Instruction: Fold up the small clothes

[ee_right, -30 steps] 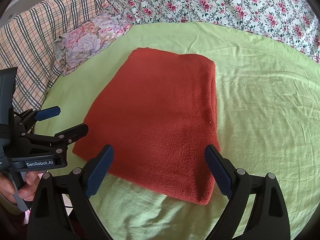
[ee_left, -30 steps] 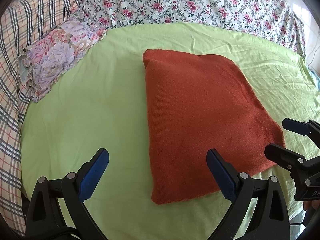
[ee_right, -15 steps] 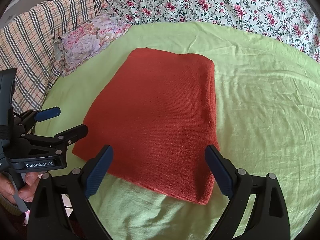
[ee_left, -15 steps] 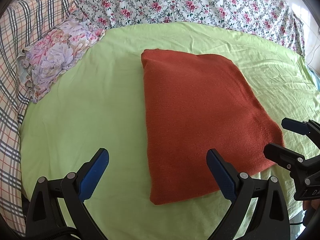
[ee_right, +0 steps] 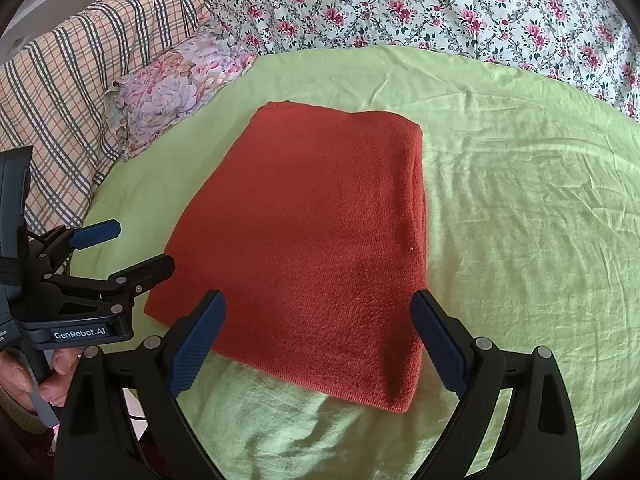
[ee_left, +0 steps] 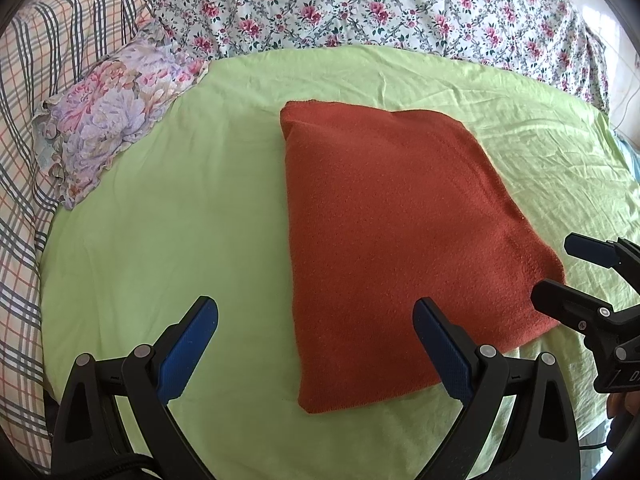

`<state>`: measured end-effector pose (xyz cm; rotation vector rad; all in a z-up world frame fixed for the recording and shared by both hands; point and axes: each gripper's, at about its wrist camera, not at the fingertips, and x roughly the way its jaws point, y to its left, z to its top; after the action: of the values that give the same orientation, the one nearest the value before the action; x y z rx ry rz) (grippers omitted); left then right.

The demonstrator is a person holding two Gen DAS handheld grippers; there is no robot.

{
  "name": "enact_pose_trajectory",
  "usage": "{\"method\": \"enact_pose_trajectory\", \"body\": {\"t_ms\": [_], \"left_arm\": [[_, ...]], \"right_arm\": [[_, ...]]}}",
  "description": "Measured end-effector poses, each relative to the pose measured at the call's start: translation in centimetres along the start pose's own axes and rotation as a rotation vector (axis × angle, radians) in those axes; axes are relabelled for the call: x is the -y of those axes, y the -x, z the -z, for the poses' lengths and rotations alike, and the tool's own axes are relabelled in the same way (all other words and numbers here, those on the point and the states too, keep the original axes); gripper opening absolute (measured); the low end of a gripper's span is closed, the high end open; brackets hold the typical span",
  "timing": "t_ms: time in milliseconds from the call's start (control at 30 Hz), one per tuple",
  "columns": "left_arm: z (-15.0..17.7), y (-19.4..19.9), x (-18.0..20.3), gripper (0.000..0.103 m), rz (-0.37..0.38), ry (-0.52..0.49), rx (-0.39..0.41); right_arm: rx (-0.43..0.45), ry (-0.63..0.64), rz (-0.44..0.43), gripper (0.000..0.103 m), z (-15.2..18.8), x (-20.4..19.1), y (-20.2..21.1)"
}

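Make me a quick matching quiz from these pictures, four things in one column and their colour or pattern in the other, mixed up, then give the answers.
Things:
1. folded garment
2. sheet
3. small pillow
4. left gripper pads

Looks:
A. blue
B. light green
C. rust red
D. purple and pink floral

Pairs: 1-C, 2-B, 3-D, 4-A

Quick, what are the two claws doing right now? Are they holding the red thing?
Left claw: open, holding nothing, hanging over the near edge of the folded red cloth.
Right claw: open, holding nothing, over the same cloth's near end.
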<state>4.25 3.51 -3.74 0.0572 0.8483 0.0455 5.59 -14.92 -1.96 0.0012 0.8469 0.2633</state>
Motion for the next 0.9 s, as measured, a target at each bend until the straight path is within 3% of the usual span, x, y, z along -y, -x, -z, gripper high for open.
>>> {"method": "enact_pose_trajectory", "body": {"t_ms": [900], "left_arm": [[-0.13, -0.17, 0.07, 0.098, 0.0, 0.002, 0.0]], "right_arm": [[0.003, -0.015, -0.004, 0.094, 0.07, 0.06, -0.02]]}}
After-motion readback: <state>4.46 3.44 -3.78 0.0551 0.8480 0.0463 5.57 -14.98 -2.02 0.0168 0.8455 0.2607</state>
